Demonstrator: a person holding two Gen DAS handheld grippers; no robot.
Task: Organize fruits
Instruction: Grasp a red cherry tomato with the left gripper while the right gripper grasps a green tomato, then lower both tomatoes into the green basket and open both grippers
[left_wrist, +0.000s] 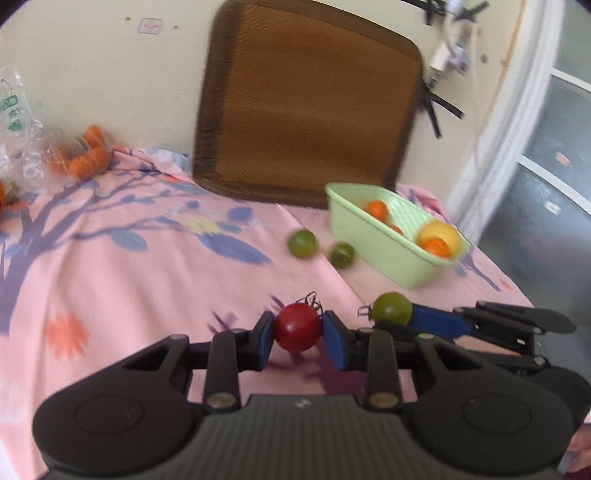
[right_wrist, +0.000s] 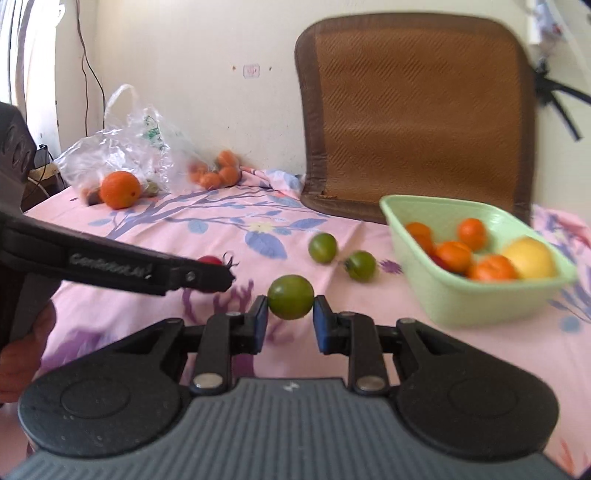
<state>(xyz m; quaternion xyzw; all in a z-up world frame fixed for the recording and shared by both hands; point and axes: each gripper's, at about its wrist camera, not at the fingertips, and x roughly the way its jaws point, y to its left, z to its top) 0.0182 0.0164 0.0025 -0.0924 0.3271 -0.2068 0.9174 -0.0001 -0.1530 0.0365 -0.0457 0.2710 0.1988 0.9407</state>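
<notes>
We hold a red tomato (left_wrist: 297, 327) in the left gripper (left_wrist: 298, 338) and a green tomato (right_wrist: 290, 297) in the right gripper (right_wrist: 290, 317), fingers closed on each; next, we carry both to the green basket (right_wrist: 461, 295) and release

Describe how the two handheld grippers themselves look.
Both match: the left gripper and right gripper have black linkage arms, silver rivets, blue finger pads, round black side housings and a ribbed grey body. The left gripper's side carries pale lettering, too blurred to read.
</notes>
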